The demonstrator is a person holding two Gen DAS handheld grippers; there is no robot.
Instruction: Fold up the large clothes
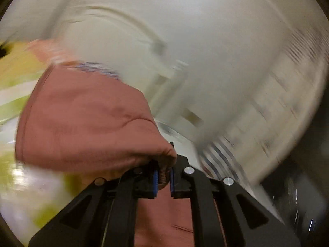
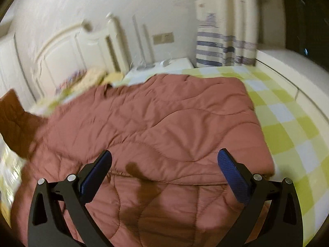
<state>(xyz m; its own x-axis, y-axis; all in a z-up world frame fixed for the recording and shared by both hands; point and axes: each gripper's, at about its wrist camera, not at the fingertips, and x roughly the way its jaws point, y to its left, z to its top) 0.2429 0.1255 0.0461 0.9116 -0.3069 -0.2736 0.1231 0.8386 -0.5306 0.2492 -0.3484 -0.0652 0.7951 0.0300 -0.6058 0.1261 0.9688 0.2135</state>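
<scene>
Yellow-and-white checked bedding (image 2: 287, 127) covers the bed, with the quilted pink coat (image 2: 156, 123) spread flat across it, below a cream headboard (image 2: 61, 51). Above the coat's near edge hovers the right claw (image 2: 164, 175), spread wide and holding nothing. The left claw (image 1: 163, 180) pinches a raised bunch of the coat; its view is blurred.

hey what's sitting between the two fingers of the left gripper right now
A bunched fold of the pink quilted jacket is pinched between the left gripper fingers, shown in the left wrist view. Nothing else sits there.
</scene>
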